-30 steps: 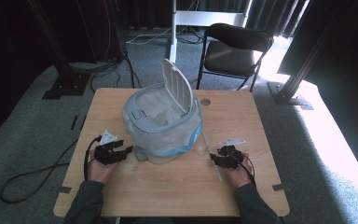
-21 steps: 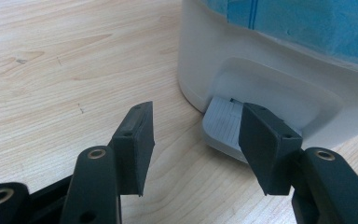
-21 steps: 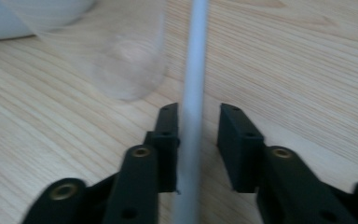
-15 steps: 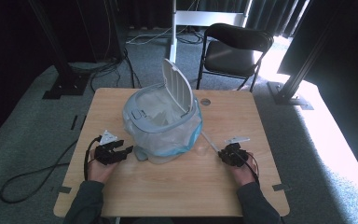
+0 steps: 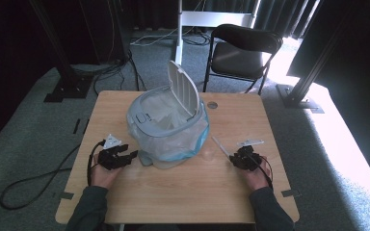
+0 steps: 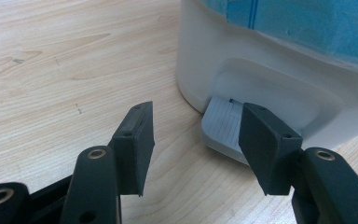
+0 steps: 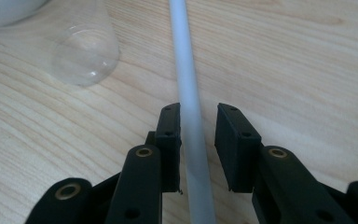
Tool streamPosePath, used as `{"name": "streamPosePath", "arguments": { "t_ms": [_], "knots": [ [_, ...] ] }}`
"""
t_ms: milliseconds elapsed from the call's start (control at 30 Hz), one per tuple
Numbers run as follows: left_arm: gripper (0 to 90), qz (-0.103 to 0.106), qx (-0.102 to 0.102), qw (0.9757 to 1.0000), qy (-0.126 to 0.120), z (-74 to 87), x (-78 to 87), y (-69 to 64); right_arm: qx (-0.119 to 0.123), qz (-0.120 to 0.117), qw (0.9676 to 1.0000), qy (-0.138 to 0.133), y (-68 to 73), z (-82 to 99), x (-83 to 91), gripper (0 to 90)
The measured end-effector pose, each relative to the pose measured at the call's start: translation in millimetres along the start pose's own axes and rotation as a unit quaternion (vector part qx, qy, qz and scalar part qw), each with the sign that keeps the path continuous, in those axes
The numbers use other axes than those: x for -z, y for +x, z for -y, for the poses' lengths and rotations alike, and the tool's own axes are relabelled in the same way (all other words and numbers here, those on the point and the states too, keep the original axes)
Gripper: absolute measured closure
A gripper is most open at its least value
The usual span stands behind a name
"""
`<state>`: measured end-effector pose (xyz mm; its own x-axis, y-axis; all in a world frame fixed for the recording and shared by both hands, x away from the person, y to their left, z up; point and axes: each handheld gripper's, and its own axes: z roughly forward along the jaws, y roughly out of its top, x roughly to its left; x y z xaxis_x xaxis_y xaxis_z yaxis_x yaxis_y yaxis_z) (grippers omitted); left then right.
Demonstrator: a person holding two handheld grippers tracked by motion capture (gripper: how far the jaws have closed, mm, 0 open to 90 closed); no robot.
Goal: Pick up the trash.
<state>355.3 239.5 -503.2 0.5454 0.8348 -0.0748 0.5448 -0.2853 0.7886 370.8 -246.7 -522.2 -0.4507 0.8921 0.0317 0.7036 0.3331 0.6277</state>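
A white pedal bin [image 5: 168, 127] with a clear and blue liner stands mid-table, its lid [image 5: 183, 94] raised. My left gripper [image 5: 131, 156] lies at the bin's left front, open. In the left gripper view, the left gripper [image 6: 196, 140] has its jaws spread just short of the grey pedal [image 6: 223, 123]. A thin white straw [image 5: 220, 146] lies on the wood right of the bin. My right gripper [image 5: 234, 157] straddles the straw [image 7: 185, 60]. Its jaws have just been opening, and the right gripper [image 7: 198, 140] stands narrow, with a gap beside the straw.
A clear plastic cup [image 7: 84, 51] lies on its side left of the straw. The wooden table [image 5: 183, 192] has bare room in front of both hands. A black folding chair [image 5: 243, 50] stands behind the table's far edge.
The right hand has edged slightly to the right along the straw. The left hand, the bin and its raised lid have stayed put.
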Motion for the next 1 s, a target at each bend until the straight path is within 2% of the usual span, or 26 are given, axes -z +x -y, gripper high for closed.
{"name": "streamPosePath", "arguments": {
  "t_ms": [267,400,700,800,1000],
  "knots": [
    [45.6,0.002,0.002,1.0000,-0.002,0.6,0.5,0.6,0.026,-0.003,0.9989,0.038,2.1,-16.1,-8.8,71.7],
    [45.6,0.002,0.003,1.0000,-0.001,0.8,0.3,1.0,0.040,-0.007,0.9971,0.064,1.8,-20.9,-12.5,72.0],
    [45.5,0.004,0.003,1.0000,-0.001,0.8,-0.2,0.9,0.046,-0.009,0.9947,0.091,-0.5,-28.7,-16.3,74.5],
    [45.5,0.004,0.004,1.0000,0.000,0.9,0.3,1.5,0.047,-0.009,0.9934,0.105,-0.3,-32.4,-17.2,75.7],
    [45.4,0.004,0.003,1.0000,0.000,1.2,-0.4,1.3,0.049,-0.007,0.9884,0.144,-0.3,-42.8,-20.3,77.7]
  ]
}}
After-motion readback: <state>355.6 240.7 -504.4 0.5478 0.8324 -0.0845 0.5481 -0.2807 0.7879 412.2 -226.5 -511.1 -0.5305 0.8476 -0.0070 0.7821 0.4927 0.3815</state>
